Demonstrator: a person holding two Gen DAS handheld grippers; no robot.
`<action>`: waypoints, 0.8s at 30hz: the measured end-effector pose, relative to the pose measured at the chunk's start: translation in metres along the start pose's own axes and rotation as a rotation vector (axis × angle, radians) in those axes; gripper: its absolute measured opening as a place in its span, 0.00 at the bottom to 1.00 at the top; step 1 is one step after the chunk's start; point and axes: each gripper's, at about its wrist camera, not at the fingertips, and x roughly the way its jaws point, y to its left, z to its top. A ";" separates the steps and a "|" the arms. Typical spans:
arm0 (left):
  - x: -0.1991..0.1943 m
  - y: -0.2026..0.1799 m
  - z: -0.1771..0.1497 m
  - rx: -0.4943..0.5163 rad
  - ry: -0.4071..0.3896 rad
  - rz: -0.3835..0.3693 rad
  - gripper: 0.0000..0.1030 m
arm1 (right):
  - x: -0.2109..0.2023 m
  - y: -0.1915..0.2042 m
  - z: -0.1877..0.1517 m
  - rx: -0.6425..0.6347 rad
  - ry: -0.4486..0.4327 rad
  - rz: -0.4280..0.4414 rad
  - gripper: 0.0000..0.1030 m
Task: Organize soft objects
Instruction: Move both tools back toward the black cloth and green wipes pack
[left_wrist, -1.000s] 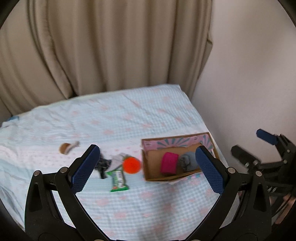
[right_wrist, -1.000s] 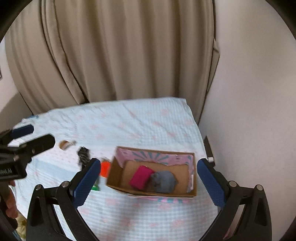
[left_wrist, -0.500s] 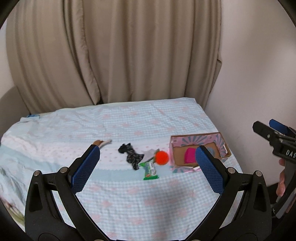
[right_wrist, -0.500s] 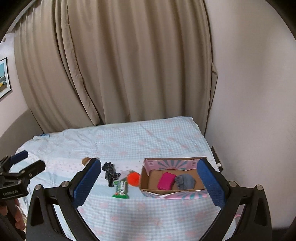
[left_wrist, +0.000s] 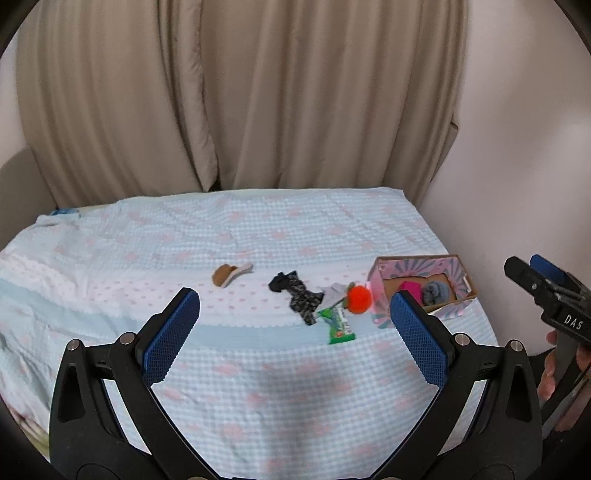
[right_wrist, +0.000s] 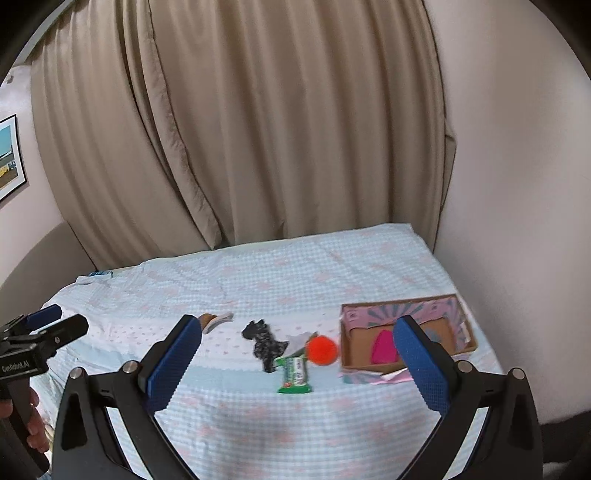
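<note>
A pink cardboard box (left_wrist: 458, 269) (right_wrist: 351, 317) sits at the bed's right side and holds a magenta cloth (left_wrist: 410, 286) (right_wrist: 384, 347) and a grey cloth (left_wrist: 436, 291). On the bed to its left lie an orange pompom (left_wrist: 359, 300) (right_wrist: 322, 350), a green snack pack (left_wrist: 338, 325) (right_wrist: 294, 376), a black patterned cloth (left_wrist: 295, 296) (right_wrist: 264, 341), a small white cloth (left_wrist: 332, 291) and a brown-and-white sock (left_wrist: 229, 274) (right_wrist: 216, 320). My left gripper (left_wrist: 295, 332) and right gripper (right_wrist: 295, 362) are both open, empty and well back from the objects.
The bed has a light blue checked cover (left_wrist: 258, 387) (right_wrist: 295, 280). A beige curtain (left_wrist: 240, 92) hangs behind it. A wall (right_wrist: 517, 166) runs along the bed's right side. A framed picture (right_wrist: 7, 155) hangs on the left wall.
Both grippers have pulled back and up from the box, so the whole bed shows. Both stay open and empty. The objects have not moved.
</note>
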 end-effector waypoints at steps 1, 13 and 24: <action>0.004 0.010 0.002 0.001 0.006 -0.004 1.00 | 0.005 0.005 -0.003 0.007 0.005 -0.001 1.00; 0.113 0.081 0.011 0.053 0.141 -0.080 1.00 | 0.104 0.053 -0.039 0.045 0.086 -0.038 1.00; 0.275 0.053 -0.006 0.043 0.278 -0.197 1.00 | 0.229 0.039 -0.104 0.027 0.210 -0.062 1.00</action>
